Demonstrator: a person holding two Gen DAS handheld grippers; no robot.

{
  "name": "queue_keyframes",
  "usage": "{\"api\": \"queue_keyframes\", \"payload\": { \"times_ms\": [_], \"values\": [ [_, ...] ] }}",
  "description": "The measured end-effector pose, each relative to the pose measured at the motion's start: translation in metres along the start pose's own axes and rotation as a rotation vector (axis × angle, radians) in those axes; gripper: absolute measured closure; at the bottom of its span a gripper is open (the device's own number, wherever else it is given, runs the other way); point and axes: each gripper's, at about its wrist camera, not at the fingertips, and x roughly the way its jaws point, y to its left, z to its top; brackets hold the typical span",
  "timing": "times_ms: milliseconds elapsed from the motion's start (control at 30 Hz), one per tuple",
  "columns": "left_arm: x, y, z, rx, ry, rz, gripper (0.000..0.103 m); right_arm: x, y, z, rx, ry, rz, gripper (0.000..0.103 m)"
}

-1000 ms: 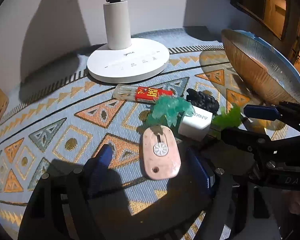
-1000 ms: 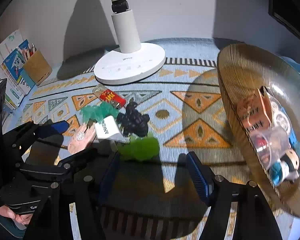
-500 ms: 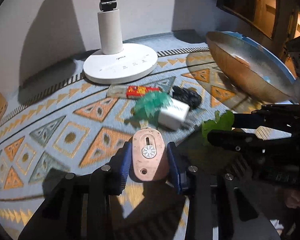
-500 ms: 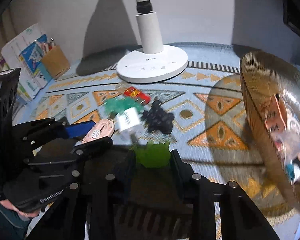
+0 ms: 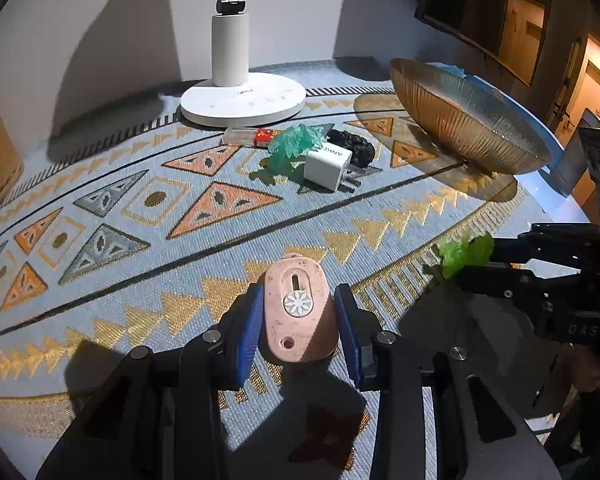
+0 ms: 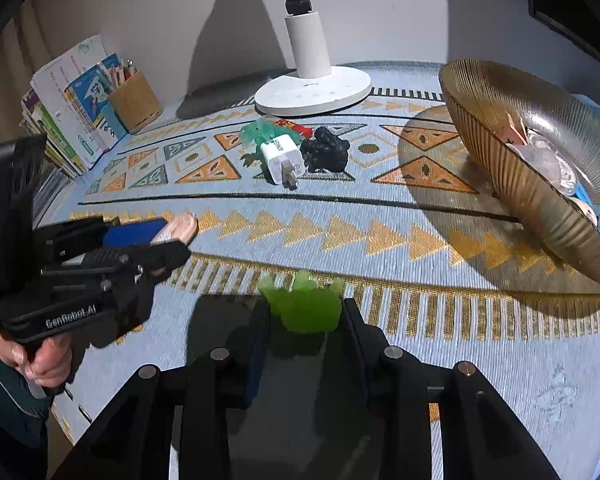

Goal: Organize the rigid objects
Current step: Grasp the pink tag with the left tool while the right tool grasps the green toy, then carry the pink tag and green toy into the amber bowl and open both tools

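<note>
Both claws have closed and lifted away from the cluster since a second ago, when they hung open over it. Left claw (image 5: 298, 316) now grips the pink oval piece (image 5: 298, 312) by its long sides, above the near edge of the patterned worktop (image 5: 220, 200). Right claw (image 6: 304, 320) pinches the bright green figure (image 6: 304, 306), raised just off the cloth. Far right sits the ribbed gold bowl (image 6: 500, 120), already holding several items.

Judging from this, the pink piece is smooth and rounded, so it may slip or twist on the way. Both claws heading for the bowl could collide, or knock its rim. The white charger (image 5: 326, 164), teal figure (image 5: 294, 144) and black lump (image 5: 352, 144) remain near the lamp base (image 5: 242, 98).
</note>
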Motion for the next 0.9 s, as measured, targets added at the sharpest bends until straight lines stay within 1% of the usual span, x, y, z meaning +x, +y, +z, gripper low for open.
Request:
{"api": "queue_keyframes", "payload": {
  "times_ms": [33,100,133,200,233,267,400,467,500,533,567,600,633,667,733,833,867,900],
  "values": [
    [0.001,0.000,0.000,0.000,0.004,0.008,0.070,-0.001,0.000,-0.001,-0.003,0.004,0.004,0.068],
    [0.001,-0.001,0.000,0.001,0.004,0.014,0.070,-0.004,0.002,-0.005,-0.017,0.020,0.010,0.061],
    [0.001,-0.001,0.000,0.004,0.003,0.017,0.069,-0.004,0.003,-0.006,-0.021,0.022,0.019,0.051],
    [0.001,-0.001,-0.001,0.010,0.008,0.011,0.068,-0.007,0.004,-0.009,-0.025,0.014,0.008,0.036],
    [0.001,-0.001,-0.001,0.010,0.010,0.000,0.061,-0.008,0.005,-0.010,-0.030,0.010,-0.012,0.036],
    [0.001,-0.002,-0.001,0.014,0.011,-0.009,0.059,-0.007,0.005,-0.011,-0.033,0.014,-0.017,0.036],
    [0.003,-0.011,-0.002,0.052,0.016,0.042,0.058,-0.006,0.008,-0.012,-0.040,0.016,-0.024,0.036],
    [0.002,-0.014,-0.002,0.055,0.016,0.058,0.058,-0.004,0.013,-0.011,-0.048,0.017,-0.050,0.036],
    [0.002,-0.013,-0.002,0.051,0.015,0.060,0.059,-0.002,0.017,-0.011,-0.061,0.015,-0.072,0.038],
    [0.002,-0.013,-0.002,0.052,0.013,0.067,0.065,0.001,0.019,-0.010,-0.064,0.013,-0.090,0.042],
    [0.001,-0.015,-0.002,0.058,0.008,0.076,0.070,0.003,0.023,-0.009,-0.076,0.009,-0.132,0.051],
    [0.001,-0.016,-0.002,0.062,0.007,0.082,0.070,0.005,0.027,-0.008,-0.091,0.009,-0.152,0.056],
    [0.000,-0.018,-0.002,0.066,0.008,0.085,0.070,0.005,0.030,-0.007,-0.104,0.006,-0.150,0.070],
    [0.000,-0.019,-0.002,0.068,0.007,0.083,0.070,0.005,0.033,-0.006,-0.108,0.005,-0.115,0.070],
    [-0.005,-0.021,-0.002,0.061,-0.006,0.083,0.070,0.002,0.035,-0.005,-0.105,0.000,-0.074,0.070],
    [-0.019,-0.023,0.005,0.030,-0.041,0.047,0.070,-0.010,0.034,-0.007,-0.100,-0.028,-0.031,0.070],
    [-0.024,-0.024,0.009,0.026,-0.053,0.037,0.070,-0.018,0.029,-0.005,-0.080,-0.039,0.003,0.070],
    [-0.030,-0.026,0.013,0.026,-0.068,0.033,0.070,-0.025,0.026,-0.004,-0.064,-0.051,0.019,0.070]
  ]
}}
